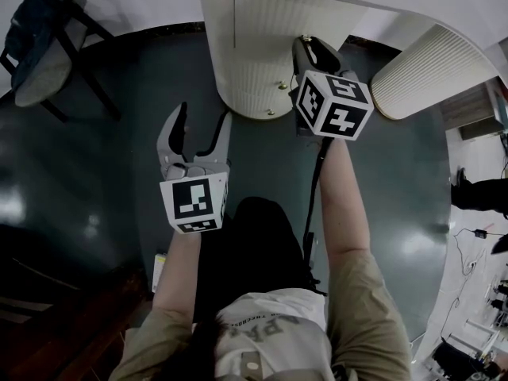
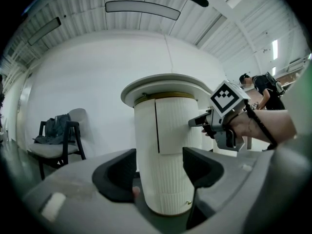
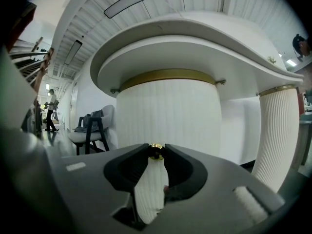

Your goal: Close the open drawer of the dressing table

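The dressing table's white ribbed pedestal [image 1: 254, 54] stands ahead under the curved tabletop [image 3: 195, 48]. Its upper drawer front [image 2: 176, 126] stands slightly out from the pedestal along a vertical seam. My right gripper [image 1: 305, 48] is at that drawer, shut on its small gold knob [image 3: 156, 151], with the drawer's ribbed white face showing just below between the jaws. My left gripper [image 1: 205, 113] hangs lower and left, a short way off the pedestal, open with nothing between its fingers. In the left gripper view the right gripper [image 2: 197, 122] meets the drawer's right edge.
A second ribbed leg [image 1: 429, 70] holds up the tabletop at the right. A dark chair [image 1: 48, 46] with clothing stands at the left by the wall. Two gold knobs [image 1: 282, 86] mark the lower drawers. Cables [image 1: 476, 232] lie on the floor far right. A person [image 3: 50, 108] stands far off.
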### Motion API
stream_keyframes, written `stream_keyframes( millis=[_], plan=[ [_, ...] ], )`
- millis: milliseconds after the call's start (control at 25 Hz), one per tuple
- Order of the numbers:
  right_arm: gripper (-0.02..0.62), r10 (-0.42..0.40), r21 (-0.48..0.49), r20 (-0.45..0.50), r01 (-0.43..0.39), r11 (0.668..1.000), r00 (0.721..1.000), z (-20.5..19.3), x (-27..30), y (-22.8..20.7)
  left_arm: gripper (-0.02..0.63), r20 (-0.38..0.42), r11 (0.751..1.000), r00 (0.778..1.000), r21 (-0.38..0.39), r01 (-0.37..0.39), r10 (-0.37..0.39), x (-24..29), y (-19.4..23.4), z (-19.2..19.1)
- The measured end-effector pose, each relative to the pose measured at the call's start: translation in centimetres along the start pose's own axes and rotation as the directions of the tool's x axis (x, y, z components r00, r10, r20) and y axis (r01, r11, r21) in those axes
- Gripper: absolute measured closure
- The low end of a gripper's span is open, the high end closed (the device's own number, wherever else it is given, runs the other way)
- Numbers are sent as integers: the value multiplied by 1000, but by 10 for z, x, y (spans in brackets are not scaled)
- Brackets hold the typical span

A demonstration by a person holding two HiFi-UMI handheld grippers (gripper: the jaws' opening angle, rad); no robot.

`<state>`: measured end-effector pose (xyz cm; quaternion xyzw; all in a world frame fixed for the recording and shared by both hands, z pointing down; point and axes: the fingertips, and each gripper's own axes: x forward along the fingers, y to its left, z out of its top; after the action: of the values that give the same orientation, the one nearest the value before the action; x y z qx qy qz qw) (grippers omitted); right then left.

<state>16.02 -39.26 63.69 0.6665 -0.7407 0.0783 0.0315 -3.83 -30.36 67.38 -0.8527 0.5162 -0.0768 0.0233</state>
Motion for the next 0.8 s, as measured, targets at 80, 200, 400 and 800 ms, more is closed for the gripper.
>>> stream_keyframes(
  millis=[80, 200, 400, 800],
  plan=[
    [489, -6, 3, -5, 6, 1000, 1000, 0, 1, -1, 298, 5, 1000, 1000, 4, 4, -4, -2, 0, 2],
    [489, -17, -5, -9, 17, 1000, 1000, 0, 2, 0, 298, 7, 1000, 1000, 5, 5, -5, -5, 1, 3],
    [489, -30, -13, -10, 30, 999, 1000, 1, 5, -1, 297, 1, 1000, 1000, -3, 3, -3, -4, 3, 1],
    [486, -32, -8, -22, 32, 999, 999, 0, 8, -1, 296, -6, 1000, 1000, -16, -2, 2, -4, 8, -3]
  ],
)
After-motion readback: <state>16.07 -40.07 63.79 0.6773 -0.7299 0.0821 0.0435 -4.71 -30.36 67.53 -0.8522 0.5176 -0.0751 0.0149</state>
